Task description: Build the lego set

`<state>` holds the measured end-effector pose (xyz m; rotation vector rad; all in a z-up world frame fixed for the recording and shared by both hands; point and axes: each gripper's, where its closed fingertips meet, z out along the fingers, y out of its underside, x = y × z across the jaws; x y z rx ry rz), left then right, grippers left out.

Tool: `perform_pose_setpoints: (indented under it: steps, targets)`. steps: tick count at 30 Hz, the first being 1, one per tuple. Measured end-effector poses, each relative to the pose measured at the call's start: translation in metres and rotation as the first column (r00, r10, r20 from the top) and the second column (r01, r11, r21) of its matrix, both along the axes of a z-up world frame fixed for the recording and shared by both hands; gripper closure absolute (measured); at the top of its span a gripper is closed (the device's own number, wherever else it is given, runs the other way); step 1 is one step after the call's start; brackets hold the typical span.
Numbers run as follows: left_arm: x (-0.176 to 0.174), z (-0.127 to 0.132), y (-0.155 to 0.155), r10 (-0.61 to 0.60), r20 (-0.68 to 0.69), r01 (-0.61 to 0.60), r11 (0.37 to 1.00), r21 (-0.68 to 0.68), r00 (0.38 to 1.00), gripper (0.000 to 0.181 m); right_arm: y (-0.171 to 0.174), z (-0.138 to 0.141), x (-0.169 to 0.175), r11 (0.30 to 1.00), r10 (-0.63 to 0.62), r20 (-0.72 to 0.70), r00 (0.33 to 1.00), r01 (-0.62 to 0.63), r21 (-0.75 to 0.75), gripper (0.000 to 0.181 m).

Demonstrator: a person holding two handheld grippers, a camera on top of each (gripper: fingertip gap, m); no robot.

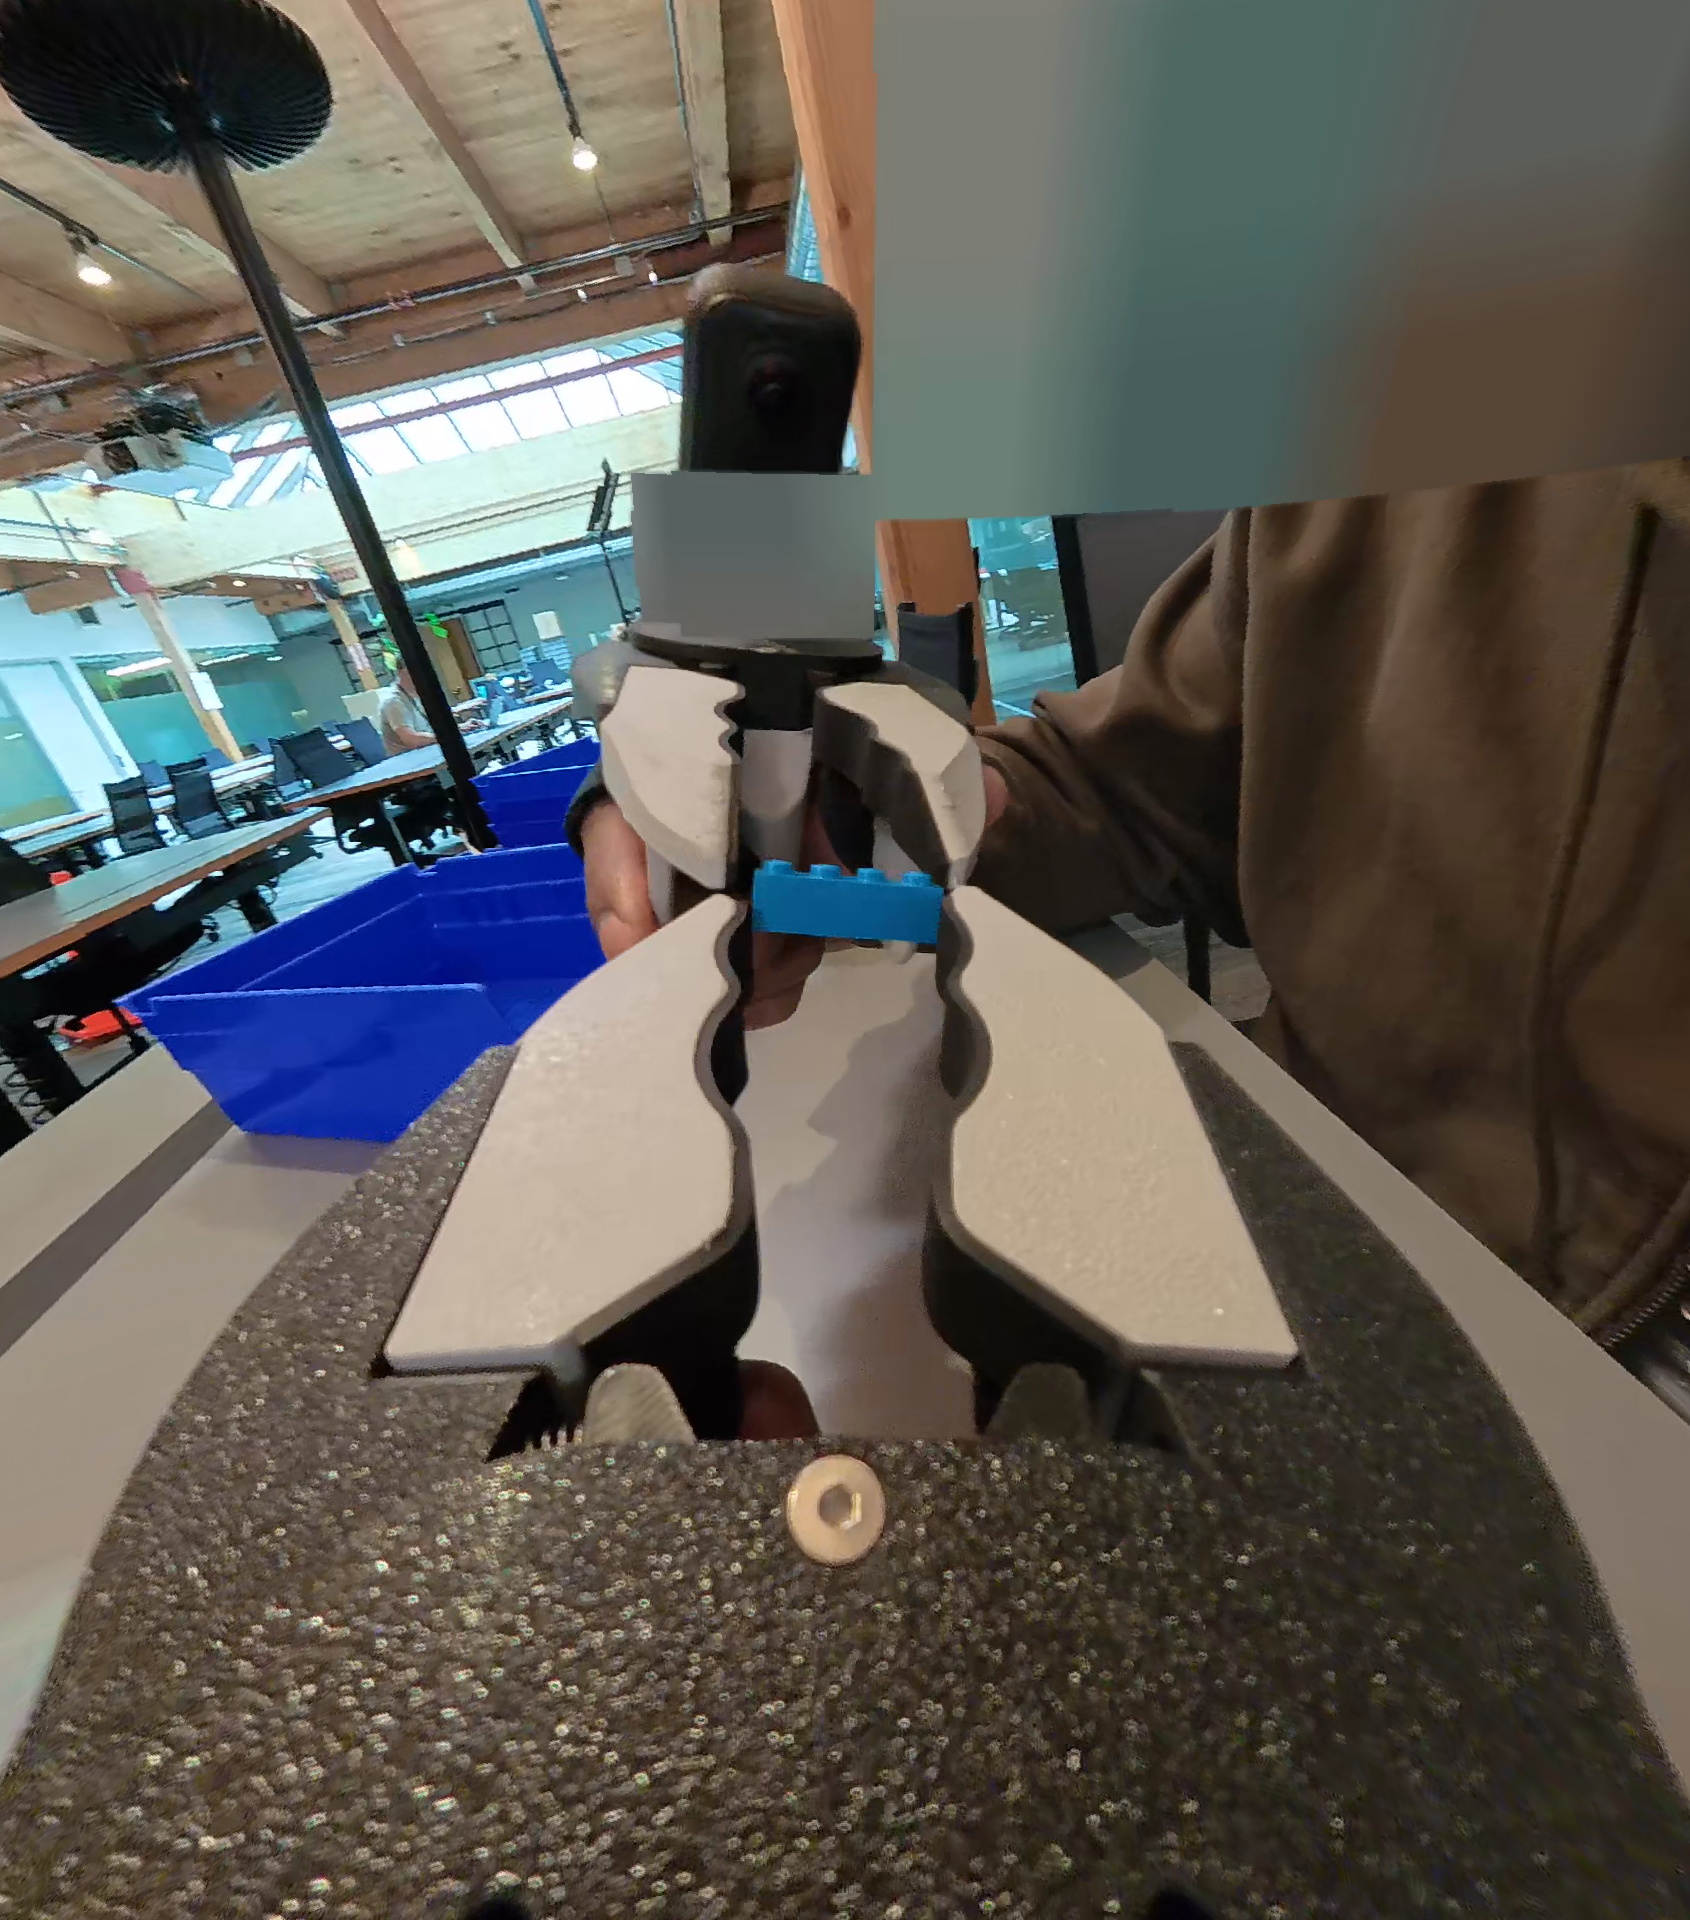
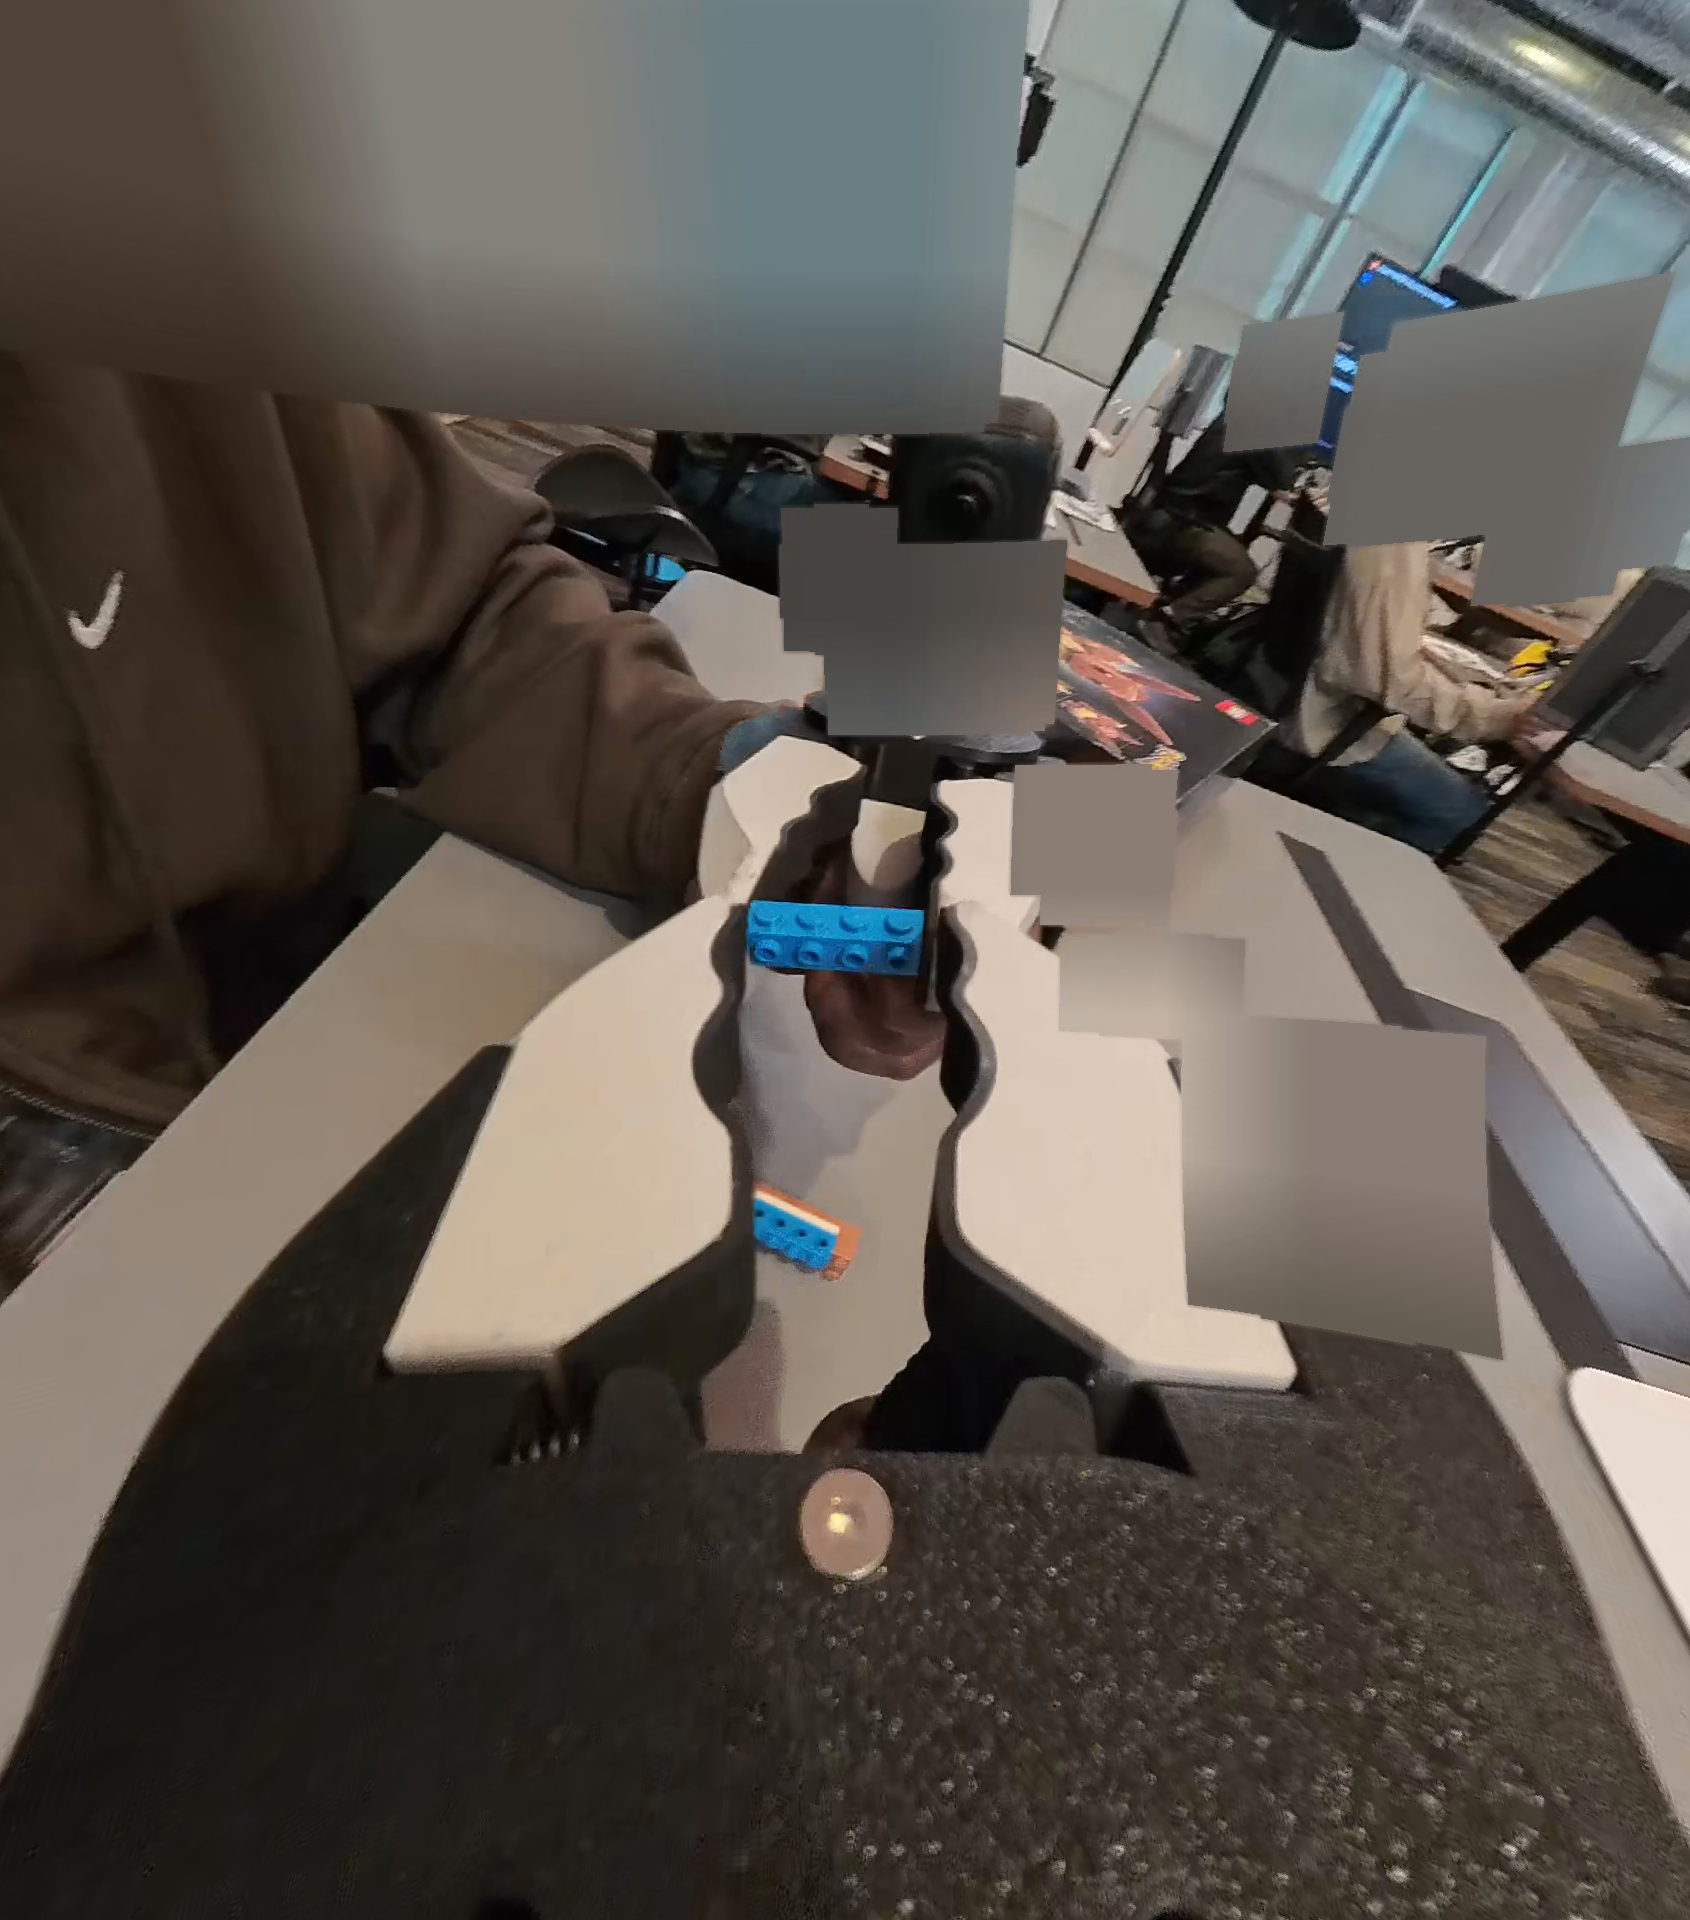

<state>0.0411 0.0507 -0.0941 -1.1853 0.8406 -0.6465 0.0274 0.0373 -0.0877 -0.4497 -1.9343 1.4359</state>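
Near the middle of both frames, your left gripper [image 1: 846, 914] and right gripper [image 2: 836, 940] squeeze one blue brick [image 1: 846, 902] together above the grey table [image 2: 321, 1122], small built piece [image 2: 805, 1231] lower middle.

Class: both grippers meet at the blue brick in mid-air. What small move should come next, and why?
Probably the left gripper should ease open. It and the right gripper both seem to pinch the blue brick by its ends, and the small brick assembly lies on the table just below the right one, which could carry the brick down.
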Motion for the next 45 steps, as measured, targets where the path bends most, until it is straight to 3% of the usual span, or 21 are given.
perform_pose_setpoints:
  steps: [11,25,28,33,38,45]
  targets:
    - [0.004,-0.003,0.000,-0.008,-0.021,0.007,0.999,-0.032,1.000,0.147,0.000,-0.003,0.003,0.999,0.035,0.054,0.998,-0.033,-0.037,0.152]
    - [-0.001,0.003,0.002,-0.010,0.078,0.015,0.998,-0.066,0.997,0.147,0.006,0.002,-0.001,0.999,-0.013,0.003,1.000,0.013,-0.035,0.153]
    - [-0.001,0.006,0.001,-0.032,0.130,0.043,0.996,-0.079,0.991,0.147,0.008,0.006,-0.002,0.998,-0.022,-0.005,1.000,0.022,-0.065,0.161]
    - [-0.003,0.013,0.004,-0.047,0.271,0.080,0.990,-0.113,0.962,0.147,0.010,0.014,0.000,0.998,-0.035,-0.071,0.997,0.030,-0.060,0.156]
    - [-0.015,0.025,0.006,-0.069,0.490,0.145,0.982,-0.120,0.869,0.148,0.010,0.015,-0.004,0.996,-0.092,-0.142,0.986,0.093,0.005,0.149]
    - [-0.018,0.029,0.005,-0.090,0.570,0.170,0.981,-0.089,0.817,0.148,0.009,0.014,-0.010,0.986,-0.154,-0.165,0.974,0.161,0.033,0.145]
